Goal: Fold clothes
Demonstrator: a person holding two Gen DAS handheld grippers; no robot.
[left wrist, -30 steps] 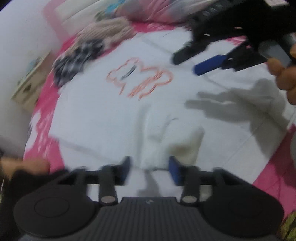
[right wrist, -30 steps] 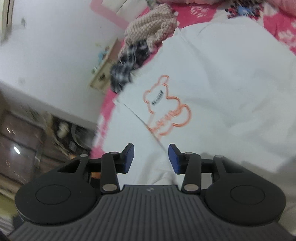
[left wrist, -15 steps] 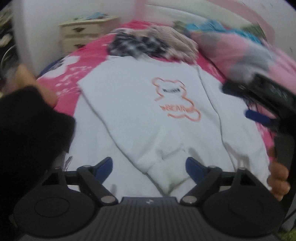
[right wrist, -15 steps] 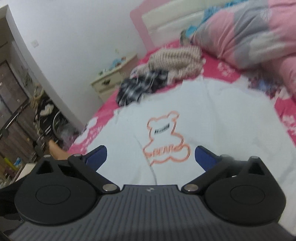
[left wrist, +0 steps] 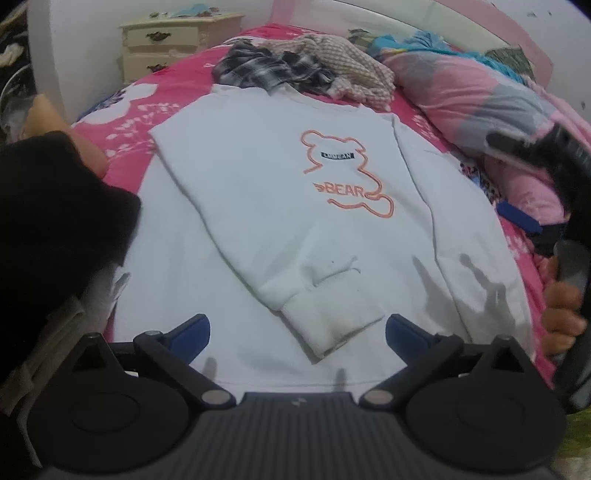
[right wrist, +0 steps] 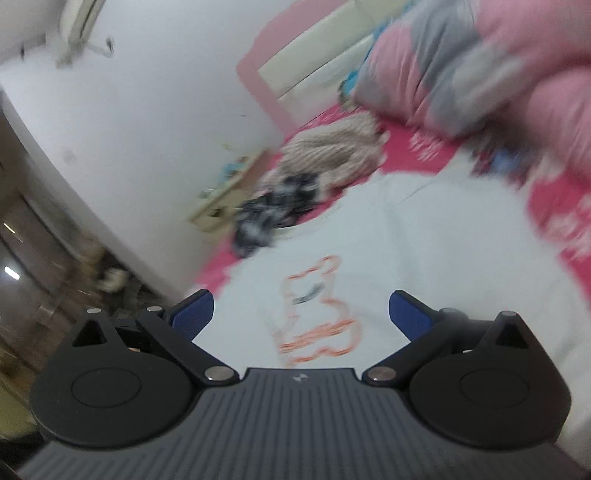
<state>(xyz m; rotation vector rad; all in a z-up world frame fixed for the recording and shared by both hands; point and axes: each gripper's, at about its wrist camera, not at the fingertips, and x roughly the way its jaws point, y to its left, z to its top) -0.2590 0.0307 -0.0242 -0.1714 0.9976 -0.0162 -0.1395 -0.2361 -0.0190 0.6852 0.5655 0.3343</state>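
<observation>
A bed (left wrist: pixel 173 110) with a bright pink flowered sheet stands against white walls (right wrist: pixel 147 110). Its headboard (left wrist: pixel 443 22) is pink and cream. A cream nightstand (left wrist: pixel 177 40) with drawers sits beside it. A pink-and-grey pillow (left wrist: pixel 472 92) lies near the headboard.

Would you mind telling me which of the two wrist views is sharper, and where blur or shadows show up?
Left wrist view: sharp, the BEAR print on the white sweatshirt reads clearly; finger-shaped shadows fall on its lower right; edges bend from fisheye distortion. Right wrist view: motion-blurred throughout, the print and the pink quilt smeared, only the right gripper crisp.
</observation>
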